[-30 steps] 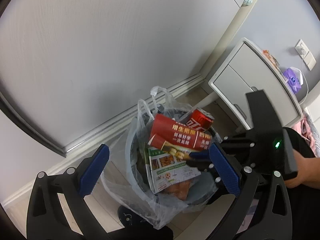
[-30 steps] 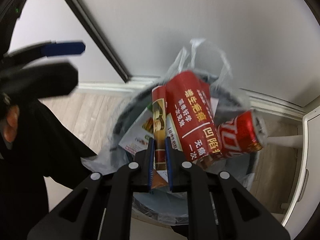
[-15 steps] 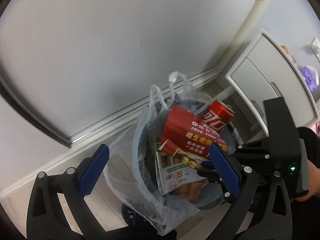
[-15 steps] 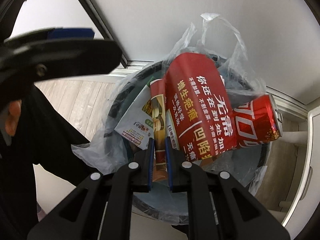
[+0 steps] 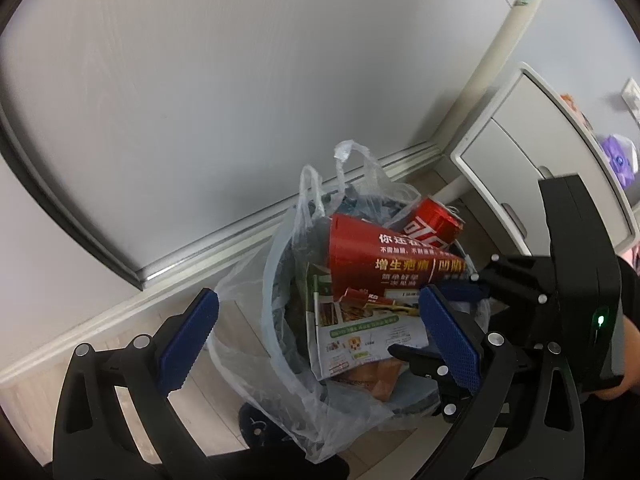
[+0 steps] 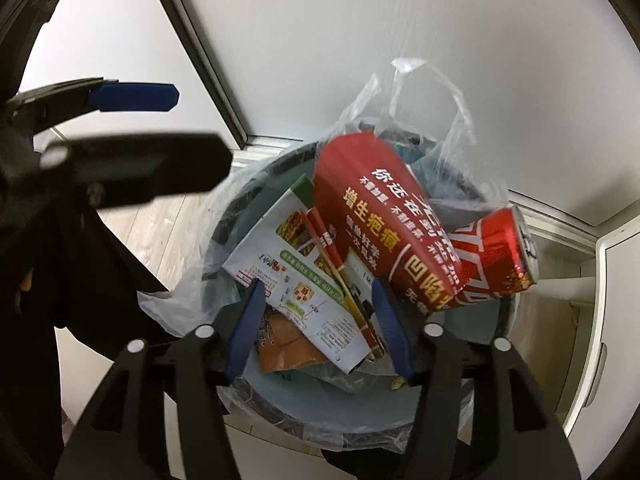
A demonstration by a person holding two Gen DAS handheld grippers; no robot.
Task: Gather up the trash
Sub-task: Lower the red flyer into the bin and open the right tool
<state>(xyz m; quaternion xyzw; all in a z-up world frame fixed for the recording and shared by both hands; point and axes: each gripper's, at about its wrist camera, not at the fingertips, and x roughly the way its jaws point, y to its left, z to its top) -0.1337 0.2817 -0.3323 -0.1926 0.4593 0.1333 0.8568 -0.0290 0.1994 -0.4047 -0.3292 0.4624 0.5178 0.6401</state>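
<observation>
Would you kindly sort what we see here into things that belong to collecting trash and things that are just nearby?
Job:
red leaflet
red can
green flyer
bin
bag liner
right tool, open

Just nearby:
white cabinet
purple item

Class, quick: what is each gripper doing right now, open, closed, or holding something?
Left gripper: open, empty, above the bin.
Right gripper: jaws just opened, pads off the flyers.

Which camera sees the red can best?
The right wrist view: the can lies sideways on the trash in the bin, showing its whole side and top. In the left wrist view the can is farther off, half hidden behind the red flyer.
</observation>
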